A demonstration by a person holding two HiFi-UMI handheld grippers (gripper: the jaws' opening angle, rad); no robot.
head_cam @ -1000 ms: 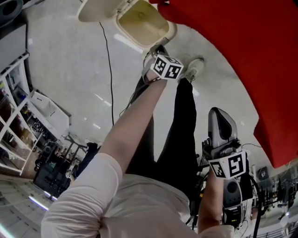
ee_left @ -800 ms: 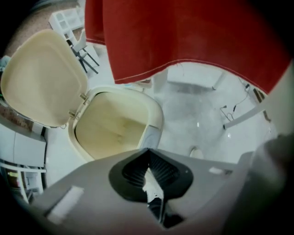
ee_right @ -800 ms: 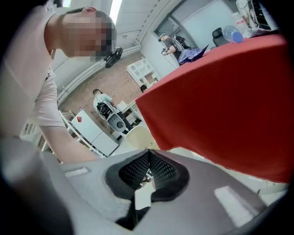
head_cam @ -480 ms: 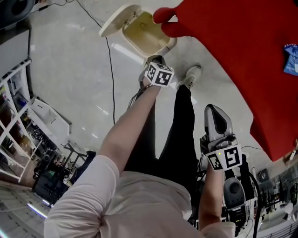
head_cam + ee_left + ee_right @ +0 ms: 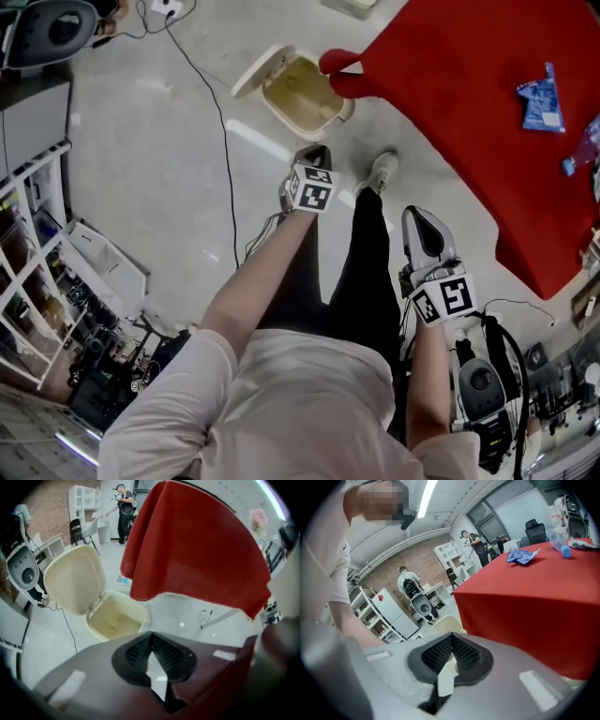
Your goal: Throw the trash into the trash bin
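On the floor, at twelve o'clock from the left gripper (image 5: 150, 634) in the head view, stands the cream bin (image 5: 302, 92), its lid (image 5: 75, 581) swung back. That gripper hangs above the bin's near side, pointing steeply down, its jaws clenched tip to tip with only floor showing behind them. At three o'clock from the bin a red table (image 5: 450, 84) overhangs it. The right gripper (image 5: 451, 637) is clenched too, pads meeting on nothing. A blue wrapper (image 5: 542, 97) lies on the table, between one and two o'clock from the right gripper, with a bottle (image 5: 558, 541) just beside it.
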